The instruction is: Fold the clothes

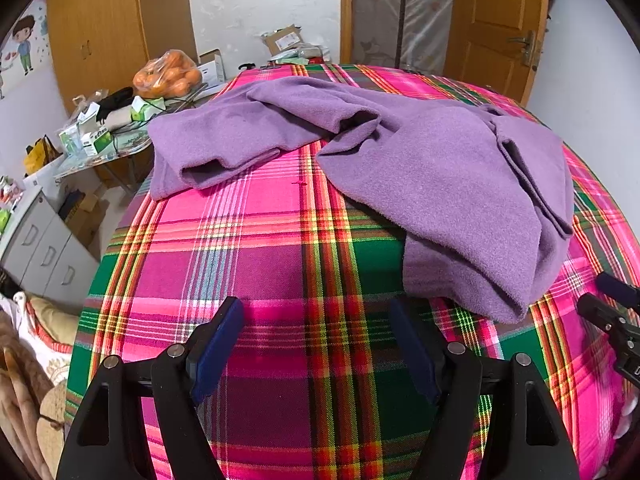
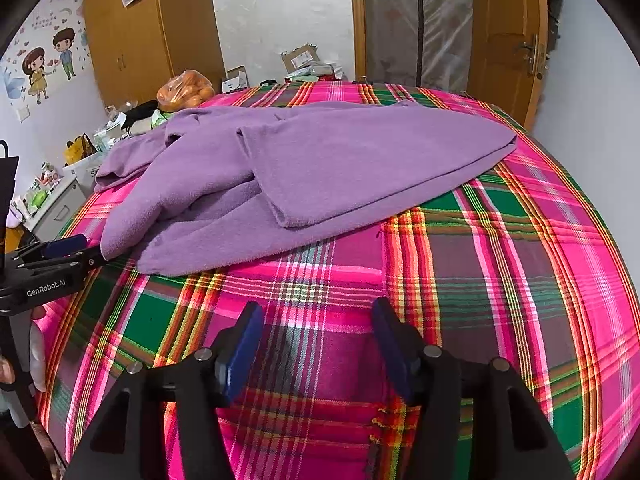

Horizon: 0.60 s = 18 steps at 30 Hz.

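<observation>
At our far left in the left wrist view we see white drawers (image 1: 44,248) with boxes on the floor beside them, and past them a cluttered side table (image 1: 120,148) carrying small green-and-white boxes (image 1: 96,140), something black, and a bag of oranges (image 1: 170,74) just beside the bed's edge. More cartons (image 1: 284,38) sit at the far end of the bed, near the white wall. The purple garment (image 1: 440,184) lies crumpled on the plaid sheet (image 1: 280,248), spread from the left edge of the bed across to the right, one sleeve or leg reaching left and the bulk bunched at right with a folded flap on top; its near hem lies just ahead of our left gripper (image 1: 316,344). That gripper hangs over bare plaid with its blue-padded fingers (image 1: 218,352) well apart and nothing between them. At the right edge of that view the right gripper (image 1: 612,312) pokes in, close to the garment's near corner. From the right wrist view, the right gripper (image 2: 316,344) likewise stands over bare sheet, fingers spread wide and empty, the garment (image 2: 304,176) lying ahead of it and to the left. The left gripper (image 2: 60,256) shows at that view's left edge, its tip touching or just beside the garment's left fold; we cannot tell which. A hand (image 2: 36,344) shows below it. Behind the bed we see wooden wardrobes (image 2: 132,36), cartoon wall stickers (image 2: 48,64), a plastic-draped doorway (image 2: 416,20) and a wooden door (image 2: 508,40) at right.
</observation>
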{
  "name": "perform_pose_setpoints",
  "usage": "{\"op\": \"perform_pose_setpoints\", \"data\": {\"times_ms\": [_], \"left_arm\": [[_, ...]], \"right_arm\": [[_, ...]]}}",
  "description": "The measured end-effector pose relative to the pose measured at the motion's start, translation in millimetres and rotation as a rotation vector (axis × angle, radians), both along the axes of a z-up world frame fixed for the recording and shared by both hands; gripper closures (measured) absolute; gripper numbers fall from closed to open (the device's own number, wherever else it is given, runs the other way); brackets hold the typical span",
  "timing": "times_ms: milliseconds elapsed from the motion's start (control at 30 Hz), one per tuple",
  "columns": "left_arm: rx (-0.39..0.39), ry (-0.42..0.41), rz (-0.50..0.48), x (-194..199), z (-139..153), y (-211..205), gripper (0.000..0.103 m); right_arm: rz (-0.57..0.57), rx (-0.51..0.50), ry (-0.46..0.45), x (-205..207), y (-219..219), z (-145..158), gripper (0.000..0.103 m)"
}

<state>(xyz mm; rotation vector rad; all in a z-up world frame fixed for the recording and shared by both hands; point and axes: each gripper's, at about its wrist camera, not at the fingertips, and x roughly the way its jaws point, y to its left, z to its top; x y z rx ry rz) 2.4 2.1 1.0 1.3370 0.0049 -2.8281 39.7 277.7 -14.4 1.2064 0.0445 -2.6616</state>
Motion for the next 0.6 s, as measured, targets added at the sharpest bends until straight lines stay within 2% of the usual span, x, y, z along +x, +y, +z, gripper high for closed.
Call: {"op": "perform_pose_setpoints", "data": {"times_ms": [600], "left_arm": [[0.005, 0.001, -0.001, 1.1, 0.0, 0.1, 0.026]], "right_arm": [[0.002, -0.023, 0.0, 3.5, 5.7, -0.6, 0.046]]}}
